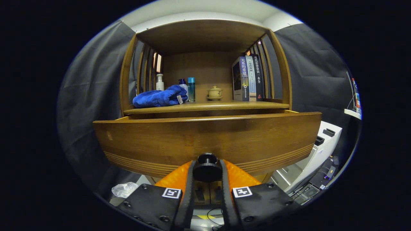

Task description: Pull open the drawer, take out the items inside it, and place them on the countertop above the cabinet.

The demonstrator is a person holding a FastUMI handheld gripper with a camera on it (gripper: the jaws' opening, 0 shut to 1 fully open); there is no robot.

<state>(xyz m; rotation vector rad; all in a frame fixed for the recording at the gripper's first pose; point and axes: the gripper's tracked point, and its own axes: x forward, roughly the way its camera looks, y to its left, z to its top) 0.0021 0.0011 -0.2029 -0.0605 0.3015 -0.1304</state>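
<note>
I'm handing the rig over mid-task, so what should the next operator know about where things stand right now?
Gripper: shut on the drawer's black knob, one finger on each side.
Drawer: pulled partly out from under the countertop; its inside is hidden behind the front panel.
Countertop holds a blue towel, bottles, a small lidded pot and books.
Done: knob gripped, drawer started open.
Left: finish opening if needed, release the knob, lift out what is inside, set it on the countertop.

Wooden countertop (221, 105): bare middle strip; crumpled blue towel (159, 98) (bottles behind) left, upright books (248, 79) right, small ceramic teapot (214, 93) rearward.
</note>
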